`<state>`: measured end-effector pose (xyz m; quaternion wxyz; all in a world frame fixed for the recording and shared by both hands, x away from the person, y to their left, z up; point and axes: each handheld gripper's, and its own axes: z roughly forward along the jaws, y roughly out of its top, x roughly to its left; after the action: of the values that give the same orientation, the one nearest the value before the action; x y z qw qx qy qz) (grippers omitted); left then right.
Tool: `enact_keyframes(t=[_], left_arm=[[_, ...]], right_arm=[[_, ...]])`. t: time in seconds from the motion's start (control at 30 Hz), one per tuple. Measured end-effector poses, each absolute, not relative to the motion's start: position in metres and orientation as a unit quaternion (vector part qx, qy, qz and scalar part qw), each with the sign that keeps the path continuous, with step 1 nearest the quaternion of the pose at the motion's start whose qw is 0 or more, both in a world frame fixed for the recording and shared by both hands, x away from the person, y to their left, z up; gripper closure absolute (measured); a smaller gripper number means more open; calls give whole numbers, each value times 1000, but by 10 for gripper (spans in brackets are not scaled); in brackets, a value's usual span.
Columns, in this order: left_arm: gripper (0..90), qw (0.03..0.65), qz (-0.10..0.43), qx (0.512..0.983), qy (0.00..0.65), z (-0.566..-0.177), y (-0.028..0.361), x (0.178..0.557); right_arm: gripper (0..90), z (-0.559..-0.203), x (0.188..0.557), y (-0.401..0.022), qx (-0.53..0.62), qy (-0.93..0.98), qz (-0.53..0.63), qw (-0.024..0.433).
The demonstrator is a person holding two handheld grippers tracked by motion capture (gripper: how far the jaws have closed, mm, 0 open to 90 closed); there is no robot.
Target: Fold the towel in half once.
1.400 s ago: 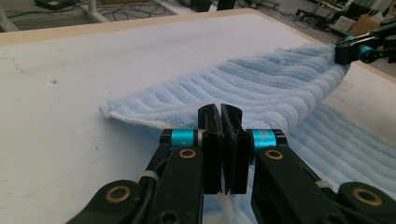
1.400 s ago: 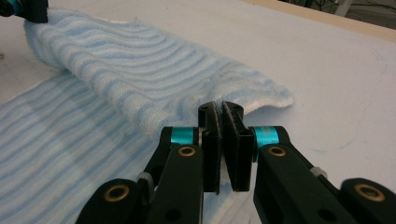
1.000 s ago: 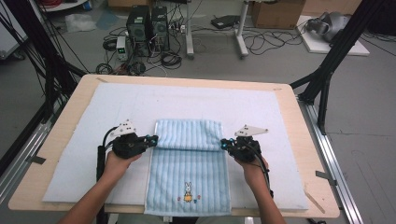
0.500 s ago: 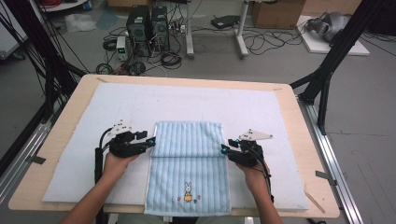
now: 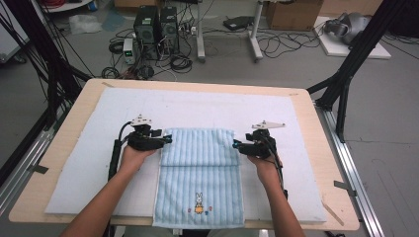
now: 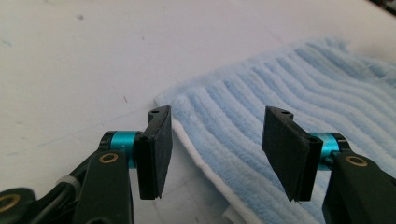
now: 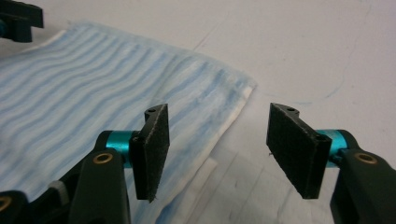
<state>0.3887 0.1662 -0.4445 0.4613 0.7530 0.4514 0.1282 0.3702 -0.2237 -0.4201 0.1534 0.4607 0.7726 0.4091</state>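
Observation:
A light blue striped towel (image 5: 200, 170) with a small rabbit print near its front edge lies flat on the white mat (image 5: 79, 163), its top part folded over. My left gripper (image 5: 167, 140) sits at the towel's left edge, my right gripper (image 5: 236, 145) at its right edge. Both have just been opening. In the left gripper view the gripper (image 6: 217, 142) is open over the towel (image 6: 289, 93) and its edge, pads clear of the cloth. In the right gripper view the gripper (image 7: 217, 140) is open over the towel (image 7: 93, 88) and its folded corner, gripping nothing.
The mat covers most of the wooden table (image 5: 323, 133). Black frame legs (image 5: 346, 74) stand at the table's far corners. Computers (image 5: 155, 24), cables and boxes lie on the floor beyond the table.
Both grippers were shut on the towel's folded edge one second ago. They have let go, opened, and drawn outward to the towel's sides. The towel lies still.

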Motion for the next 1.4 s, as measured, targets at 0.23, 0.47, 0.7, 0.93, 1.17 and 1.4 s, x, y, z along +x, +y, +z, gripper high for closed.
enact_keyframes(t=[0.23, 0.47, 0.7, 0.93, 1.17, 1.4], left_arm=[[550, 437, 136, 775, 437, -451, 155, 392], [859, 430, 145, 785, 422, -451, 150, 392], [871, 473, 135, 756, 432, -442, 160, 393], [872, 507, 123, 743, 419, -426, 168, 383], [871, 529, 122, 742, 393, -412, 175, 362], [871, 536, 110, 751, 371, -411, 177, 334]], right_arm=[[429, -433, 404, -202, 476, 792, 360, 128], [678, -438, 413, -188, 464, 810, 319, 163], [847, -432, 409, -191, 440, 811, 344, 172], [846, -413, 394, -198, 420, 799, 395, 171], [846, -399, 367, -207, 397, 799, 422, 162], [847, -396, 337, -207, 371, 807, 435, 147]])
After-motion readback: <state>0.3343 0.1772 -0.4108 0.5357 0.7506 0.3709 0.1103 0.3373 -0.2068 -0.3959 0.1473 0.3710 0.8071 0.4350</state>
